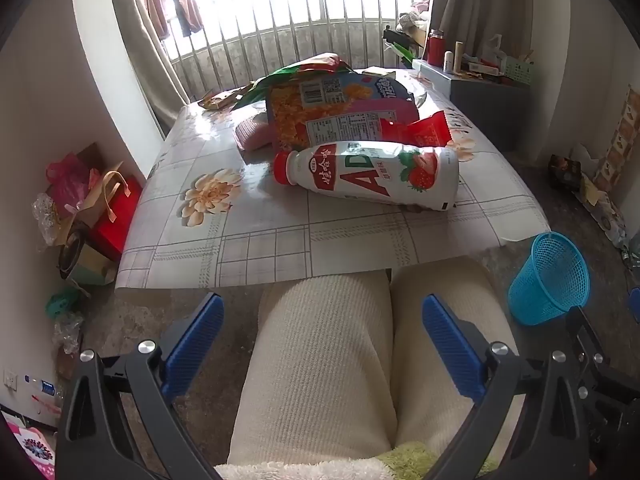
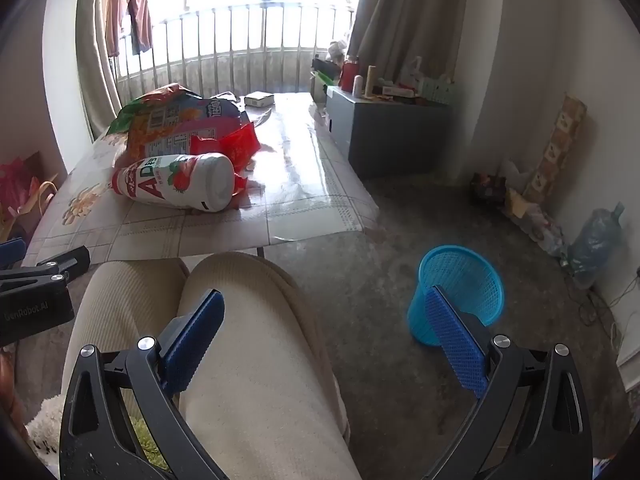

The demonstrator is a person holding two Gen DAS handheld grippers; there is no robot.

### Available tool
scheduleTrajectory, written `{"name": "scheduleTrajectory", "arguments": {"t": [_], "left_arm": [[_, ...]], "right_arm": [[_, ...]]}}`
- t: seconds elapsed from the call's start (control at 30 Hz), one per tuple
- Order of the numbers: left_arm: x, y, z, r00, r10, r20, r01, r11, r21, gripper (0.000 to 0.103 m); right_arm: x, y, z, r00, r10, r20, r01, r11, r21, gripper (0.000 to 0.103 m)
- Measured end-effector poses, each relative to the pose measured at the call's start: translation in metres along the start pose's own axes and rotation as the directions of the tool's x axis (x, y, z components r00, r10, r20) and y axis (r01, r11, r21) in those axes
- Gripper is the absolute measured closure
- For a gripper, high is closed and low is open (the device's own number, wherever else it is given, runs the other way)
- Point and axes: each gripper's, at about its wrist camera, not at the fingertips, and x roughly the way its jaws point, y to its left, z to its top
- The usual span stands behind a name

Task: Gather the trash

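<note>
A white strawberry drink bottle [image 1: 372, 174] with a red cap lies on its side on the low table [image 1: 256, 240]. Behind it lie a large snack bag [image 1: 320, 112] and a red wrapper [image 1: 424, 130]. The bottle also shows in the right wrist view [image 2: 176, 186], with the snack bag [image 2: 176, 124] and the red wrapper [image 2: 236, 146]. A blue mesh bin [image 2: 460, 292] stands on the floor right of the table; it shows in the left wrist view too [image 1: 550, 280]. My left gripper [image 1: 322, 314] is open and empty above the person's knees. My right gripper [image 2: 324, 312] is open and empty, its right finger in front of the bin.
The person's knees in cream trousers [image 1: 360, 352] are just below both grippers. Bags and clutter [image 1: 84, 208] line the left wall. A grey cabinet [image 2: 384, 136] stands right of the table. A small box [image 2: 259, 99] lies at the table's far end. A water jug [image 2: 596, 240] stands by the right wall.
</note>
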Motion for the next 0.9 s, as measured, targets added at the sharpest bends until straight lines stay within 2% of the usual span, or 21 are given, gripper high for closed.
{"name": "scheduleTrajectory", "arguments": {"t": [0.9], "left_arm": [[0.0075,-0.0012,-0.0049,1.000,-0.012,-0.014,0.012,1.000,-0.005,0.006]], "right_arm": [[-0.0010,-0.0034,-0.0006,1.000,-0.001,0.000,0.001,1.000,0.001,0.008]]}}
